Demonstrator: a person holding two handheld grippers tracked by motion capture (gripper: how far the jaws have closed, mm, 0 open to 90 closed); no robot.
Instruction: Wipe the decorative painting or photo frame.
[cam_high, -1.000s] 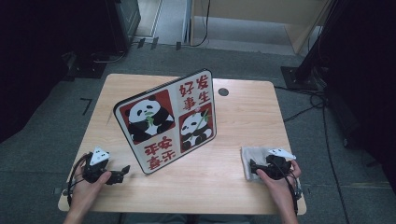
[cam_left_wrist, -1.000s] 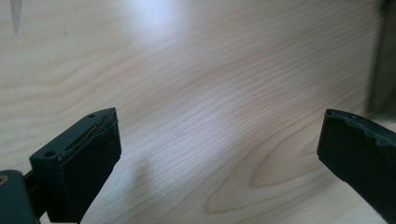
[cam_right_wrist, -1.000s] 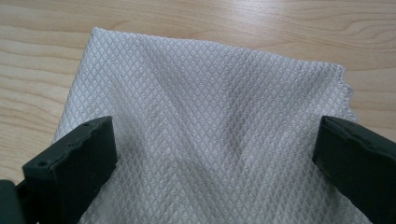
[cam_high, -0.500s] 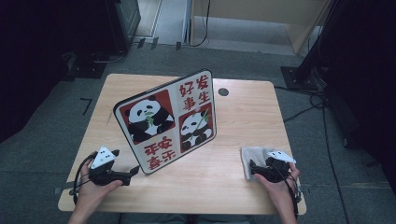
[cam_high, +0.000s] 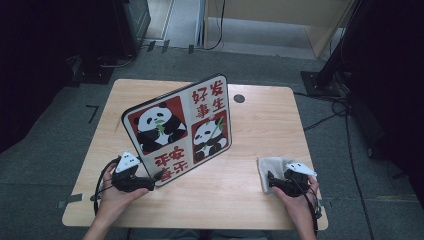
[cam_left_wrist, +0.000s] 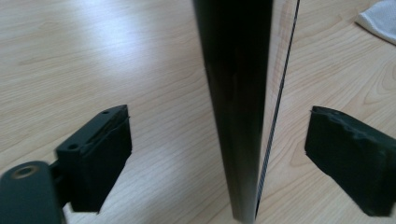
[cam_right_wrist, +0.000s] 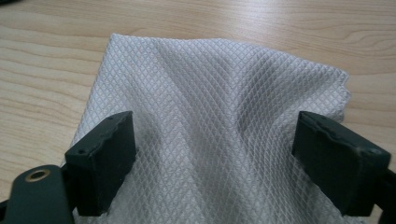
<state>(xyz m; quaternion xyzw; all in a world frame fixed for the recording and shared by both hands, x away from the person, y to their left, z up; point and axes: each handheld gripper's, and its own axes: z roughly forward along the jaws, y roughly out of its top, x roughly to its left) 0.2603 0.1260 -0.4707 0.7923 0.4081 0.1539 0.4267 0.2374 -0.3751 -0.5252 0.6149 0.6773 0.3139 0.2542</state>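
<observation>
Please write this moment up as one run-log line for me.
left gripper: jaws closing, astride panda board edge, not clamped | right gripper: jaws closing over grey cloth, no pinch yet | board upright on table

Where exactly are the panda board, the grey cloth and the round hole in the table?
panda board (cam_high: 159, 127), high view, on the left panda picture.
grey cloth (cam_right_wrist: 219, 88), right gripper view, on its quilted middle.
round hole (cam_high: 239, 98), high view, on its dark centre in the tabletop.
</observation>
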